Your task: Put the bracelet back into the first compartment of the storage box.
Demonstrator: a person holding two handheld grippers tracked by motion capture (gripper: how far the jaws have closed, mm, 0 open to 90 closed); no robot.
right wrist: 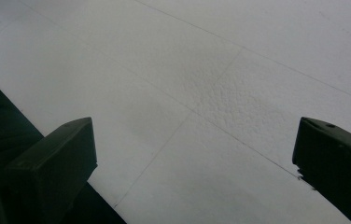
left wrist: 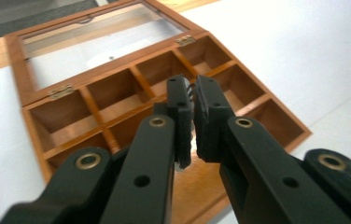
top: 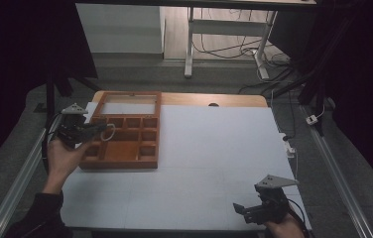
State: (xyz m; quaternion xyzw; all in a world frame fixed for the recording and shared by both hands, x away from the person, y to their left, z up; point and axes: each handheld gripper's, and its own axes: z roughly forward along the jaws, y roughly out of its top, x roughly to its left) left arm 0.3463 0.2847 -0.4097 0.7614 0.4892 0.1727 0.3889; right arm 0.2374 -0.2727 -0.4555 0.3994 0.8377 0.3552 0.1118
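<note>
High view, left side of frame: left tongs (top: pixel 106 130) held in a hand (top: pixel 64 157) at mid-left, reaching over the wooden compartment box (top: pixel 125 130), pinched on a small pale ring (top: pixel 108 132) hanging just above the middle row of compartments. Box lying on the white mat (top: pixel 209 148) of the desk (top: pixel 184 99), toward the upper left of the mat, glass lid (top: pixel 127 105) swung open and flat behind it.

Left gripper view, centre of frame: tongs (left wrist: pixel 193 122) pressed nearly together, only a thin slit between the pads (left wrist: pixel 181 122), with a bit of wire or spring-like metal (left wrist: pixel 191 91) peeking out at the top of the slit; cannot tell more about it from here. Behind, box (left wrist: pixel 94 107) with its rows of bare compartments, brass hinges (left wrist: pixel 60 90), and lid (left wrist: pixel 103 42) toward upper left.

High view, lower right of frame: right tongs (top: pixel 239 209) low over the mat near its front edge, well apart from the box, grey three-cornered plate (top: pixel 274 181) on top.

Right gripper view: jaws spread wide at lower left and lower right of frame, nothing between them, white mat (right wrist: pixel 211 93) beyond with faint seam lines crossing it.
</note>
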